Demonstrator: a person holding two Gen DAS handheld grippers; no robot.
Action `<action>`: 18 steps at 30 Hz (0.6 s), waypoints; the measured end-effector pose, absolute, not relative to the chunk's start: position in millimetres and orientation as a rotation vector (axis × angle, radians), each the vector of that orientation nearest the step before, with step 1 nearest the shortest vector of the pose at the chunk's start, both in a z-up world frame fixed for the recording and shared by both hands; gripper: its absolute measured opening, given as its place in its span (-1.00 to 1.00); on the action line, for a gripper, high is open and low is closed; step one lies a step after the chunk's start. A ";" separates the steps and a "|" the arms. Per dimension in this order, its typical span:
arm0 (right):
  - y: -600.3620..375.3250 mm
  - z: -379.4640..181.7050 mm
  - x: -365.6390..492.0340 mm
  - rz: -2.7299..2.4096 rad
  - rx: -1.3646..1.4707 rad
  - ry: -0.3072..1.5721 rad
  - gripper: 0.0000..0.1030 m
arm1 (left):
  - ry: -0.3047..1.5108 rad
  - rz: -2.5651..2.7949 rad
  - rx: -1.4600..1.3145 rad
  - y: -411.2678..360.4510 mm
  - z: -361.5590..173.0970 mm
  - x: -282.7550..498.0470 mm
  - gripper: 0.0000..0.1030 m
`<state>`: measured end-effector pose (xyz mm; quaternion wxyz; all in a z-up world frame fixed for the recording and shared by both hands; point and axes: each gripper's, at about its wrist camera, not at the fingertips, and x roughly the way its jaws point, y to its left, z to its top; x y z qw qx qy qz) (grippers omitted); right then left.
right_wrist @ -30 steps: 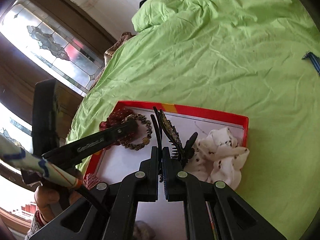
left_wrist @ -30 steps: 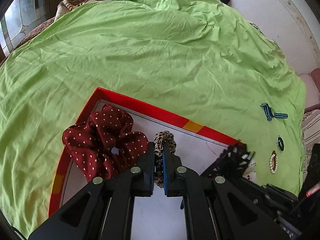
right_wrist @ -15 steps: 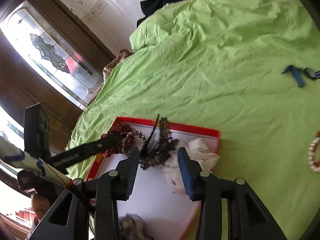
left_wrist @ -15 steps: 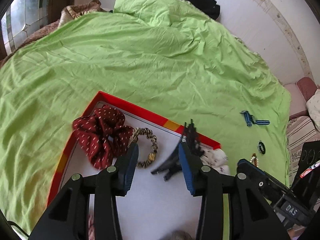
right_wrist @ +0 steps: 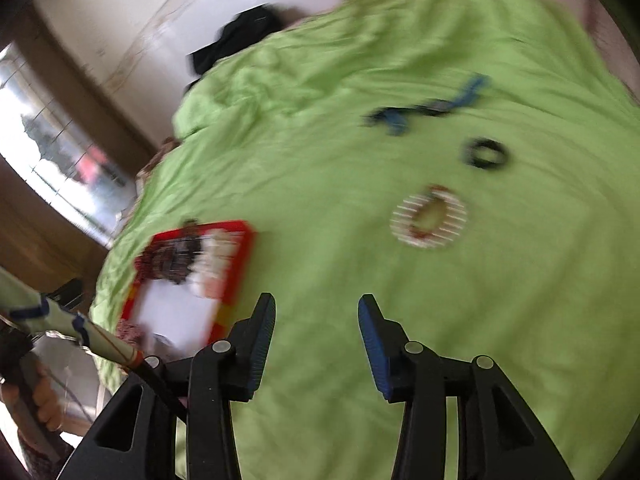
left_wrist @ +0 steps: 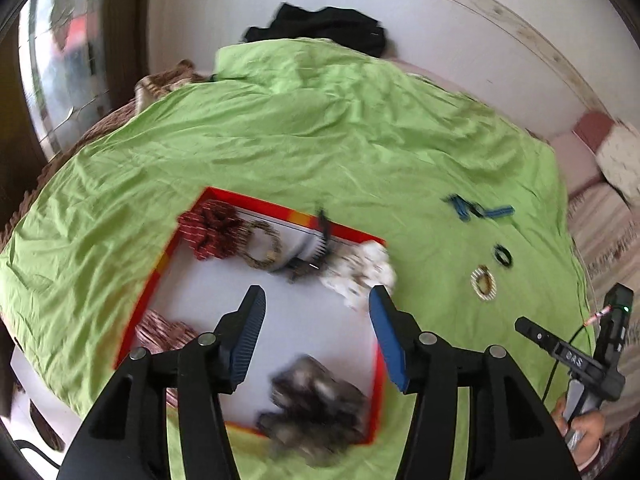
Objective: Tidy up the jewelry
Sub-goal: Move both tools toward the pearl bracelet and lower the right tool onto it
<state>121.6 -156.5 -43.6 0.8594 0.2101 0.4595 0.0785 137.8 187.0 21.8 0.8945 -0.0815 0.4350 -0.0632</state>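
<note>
A red-rimmed tray (left_wrist: 160, 264) lies on the green sheet. In it are a red dotted scrunchie (left_wrist: 210, 232), a leopard hair tie (left_wrist: 262, 246), a black claw clip (left_wrist: 316, 248), a white scrunchie (left_wrist: 364, 272) and a dark scrunchie (left_wrist: 316, 404). My left gripper (left_wrist: 316, 320) is open and empty above the tray. My right gripper (right_wrist: 316, 340) is open and empty over bare sheet, right of the tray (right_wrist: 244, 264). Ahead of it lie a white-and-red beaded ring (right_wrist: 430, 218), a black hair tie (right_wrist: 486, 154) and blue clips (right_wrist: 428, 110).
The beaded ring (left_wrist: 482, 282), black tie (left_wrist: 502, 255) and blue clips (left_wrist: 476, 209) lie right of the tray in the left wrist view. Black clothing (left_wrist: 320, 28) sits at the bed's far edge by the wall. A window (right_wrist: 60, 152) is at left. A striped cloth (left_wrist: 160, 332) lies in the tray's near left corner.
Both grippers opened, letting go of the leopard hair tie and the claw clip in the tray, then pulled back. The right gripper swung right toward the loose items on the sheet.
</note>
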 end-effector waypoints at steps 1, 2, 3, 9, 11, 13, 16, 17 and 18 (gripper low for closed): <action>-174.1 -46.6 111.3 0.129 0.459 0.965 -0.09 | 0.904 -0.144 -0.160 177.5 22.2 133.8 0.02; -189.1 -48.7 102.8 0.099 0.476 0.965 -0.09 | 0.908 -0.160 -0.151 167.2 22.1 130.1 0.02; -200.1 -49.6 96.1 0.080 0.488 0.963 -0.09 | 0.915 -0.184 -0.139 152.9 21.2 126.2 0.03; -253.8 -47.3 62.5 -0.010 0.515 0.928 -0.09 | 0.970 -0.284 -0.088 87.0 11.1 111.8 0.03; -263.3 -48.1 57.8 -0.024 0.516 0.920 -0.09 | 0.992 -0.310 -0.071 67.5 5.5 108.2 0.03; -268.4 -51.9 56.4 -0.033 0.525 0.919 -0.09 | 1.008 -0.326 -0.055 52.5 -0.2 105.7 0.03; -275.6 -62.9 55.0 -0.034 0.549 0.927 -0.09 | 1.027 -0.335 -0.023 31.9 -10.8 102.9 0.03; -277.4 -68.3 56.2 -0.034 0.555 0.932 -0.09 | 1.033 -0.336 -0.015 27.4 -13.8 102.4 0.03; -278.0 -72.0 57.1 -0.034 0.557 0.934 -0.09 | 1.040 -0.337 -0.008 22.5 -18.4 102.0 0.03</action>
